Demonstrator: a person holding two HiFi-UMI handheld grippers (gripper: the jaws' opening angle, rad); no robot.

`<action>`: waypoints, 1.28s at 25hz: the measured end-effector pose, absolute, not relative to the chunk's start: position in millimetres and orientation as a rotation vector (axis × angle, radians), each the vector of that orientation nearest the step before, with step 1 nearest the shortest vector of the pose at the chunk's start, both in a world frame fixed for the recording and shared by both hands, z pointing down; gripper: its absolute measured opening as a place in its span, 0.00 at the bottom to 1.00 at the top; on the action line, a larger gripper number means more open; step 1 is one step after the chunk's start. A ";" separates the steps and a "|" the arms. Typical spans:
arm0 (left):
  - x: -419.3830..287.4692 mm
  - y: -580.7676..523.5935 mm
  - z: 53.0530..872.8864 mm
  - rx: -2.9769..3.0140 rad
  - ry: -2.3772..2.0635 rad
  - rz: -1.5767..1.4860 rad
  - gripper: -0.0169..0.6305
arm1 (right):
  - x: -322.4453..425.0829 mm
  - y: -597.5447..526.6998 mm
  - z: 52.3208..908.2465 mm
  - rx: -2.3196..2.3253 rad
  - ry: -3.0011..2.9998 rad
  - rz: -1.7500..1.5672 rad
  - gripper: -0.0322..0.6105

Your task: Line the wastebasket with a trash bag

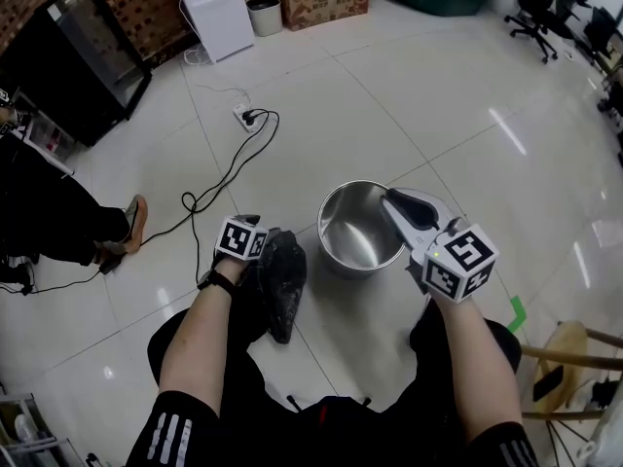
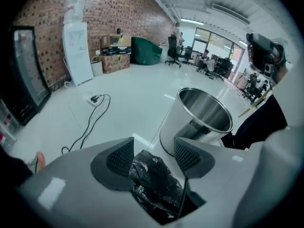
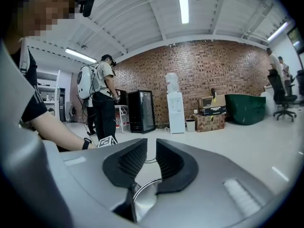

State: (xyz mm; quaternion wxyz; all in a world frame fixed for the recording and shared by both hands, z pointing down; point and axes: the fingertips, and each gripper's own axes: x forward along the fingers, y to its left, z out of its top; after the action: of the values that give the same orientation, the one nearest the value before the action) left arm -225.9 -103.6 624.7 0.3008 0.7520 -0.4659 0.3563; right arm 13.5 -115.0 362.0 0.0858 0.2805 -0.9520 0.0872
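Observation:
A shiny steel wastebasket point(image 1: 358, 230) stands upright and unlined on the white tile floor. Just to its left lies a crumpled black trash bag point(image 1: 282, 278). My left gripper point(image 1: 255, 256) points steeply down over the bag. In the left gripper view its jaws stand wide apart with the bag point(image 2: 154, 184) low between them, and the pads do not press on it. The wastebasket point(image 2: 202, 115) shows just beyond. My right gripper point(image 1: 391, 200) reaches almost level over the basket's right rim. Its pads are a narrow gap apart with nothing between them point(image 3: 151, 148), and the rim point(image 3: 145, 190) shows below.
A black cable point(image 1: 219, 185) runs from a power strip point(image 1: 244, 117) toward a person's sandalled foot point(image 1: 129, 224) at left. A black cabinet point(image 1: 83, 61) and a water dispenser point(image 1: 216, 8) stand at the back. A wooden stool point(image 1: 574, 358) is at the right, and another person point(image 3: 102, 99) stands farther off.

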 end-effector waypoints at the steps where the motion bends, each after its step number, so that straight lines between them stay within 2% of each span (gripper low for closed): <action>1: -231.7 -99.4 641.0 1.955 -1.233 0.949 0.43 | 12.5 -114.1 364.5 0.833 -2.830 0.258 0.15; 14: -282.9 -32.9 788.4 1.614 -1.148 0.958 0.47 | -4.4 -96.6 357.6 0.762 -2.841 0.197 0.15; 23: -277.0 -18.1 830.2 1.522 -1.071 0.909 0.47 | -11.8 -89.5 342.9 0.720 -2.886 0.173 0.15; 26: -269.1 -10.9 838.8 1.517 -1.015 0.916 0.35 | -8.2 -91.8 349.8 0.742 -2.851 0.163 0.15; 30: -265.3 -14.2 835.3 1.555 -1.012 0.926 0.03 | -2.3 -96.8 356.2 0.767 -2.827 0.170 0.15; 32: -257.0 -15.9 826.5 1.592 -0.971 0.888 0.03 | -2.5 -97.6 358.9 0.770 -2.820 0.170 0.15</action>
State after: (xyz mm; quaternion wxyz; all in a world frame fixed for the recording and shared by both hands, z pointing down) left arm -257.0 -15.9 826.5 0.5124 0.6620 -0.4035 0.3693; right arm -2.5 -97.6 358.9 0.1065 0.2614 -0.9576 0.0577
